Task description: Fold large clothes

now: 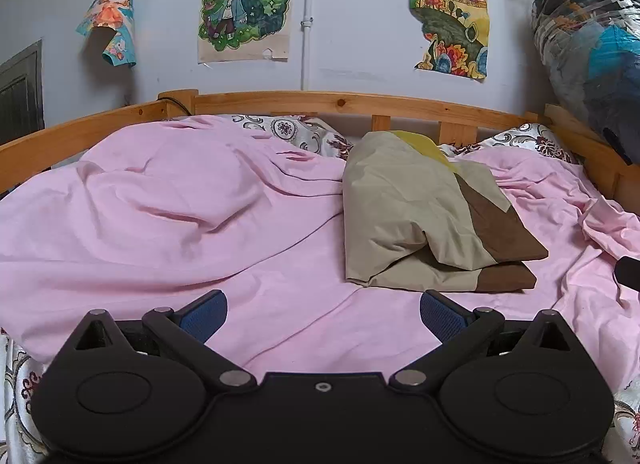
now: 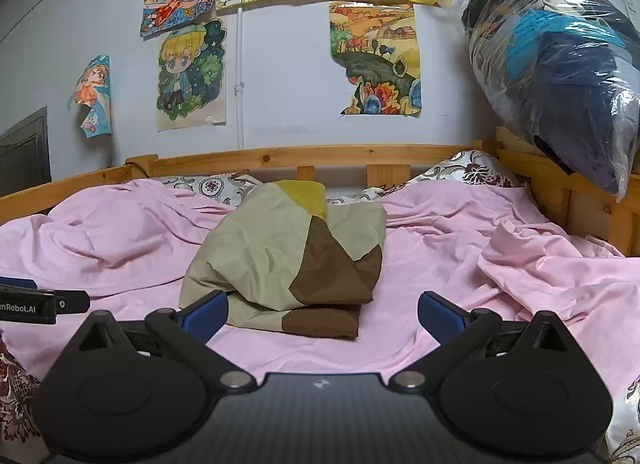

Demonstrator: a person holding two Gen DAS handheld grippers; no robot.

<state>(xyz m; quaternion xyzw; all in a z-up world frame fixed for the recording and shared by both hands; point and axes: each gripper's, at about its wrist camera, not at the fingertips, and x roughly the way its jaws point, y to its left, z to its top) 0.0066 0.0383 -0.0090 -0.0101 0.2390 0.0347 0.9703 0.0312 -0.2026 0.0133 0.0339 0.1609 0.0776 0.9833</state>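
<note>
A folded beige, brown and yellow cloth (image 1: 420, 216) lies on the pink sheet (image 1: 160, 204) of a bed. It also shows in the right wrist view (image 2: 296, 256), in the middle of the bed. My left gripper (image 1: 323, 314) is open and empty, hovering above the sheet just in front and left of the cloth. My right gripper (image 2: 323, 314) is open and empty, close to the cloth's near edge; its left finger (image 2: 206, 314) is beside the cloth's front left corner. The left gripper's tip (image 2: 44, 304) shows at the left edge of the right wrist view.
A wooden bed rail (image 1: 340, 102) runs along the far side against a wall with drawings. Patterned pillows (image 1: 288, 130) lie at the back. A big clear plastic bag of dark items (image 2: 560, 76) rests on the rail at the right. The pink sheet is bunched at the left and right.
</note>
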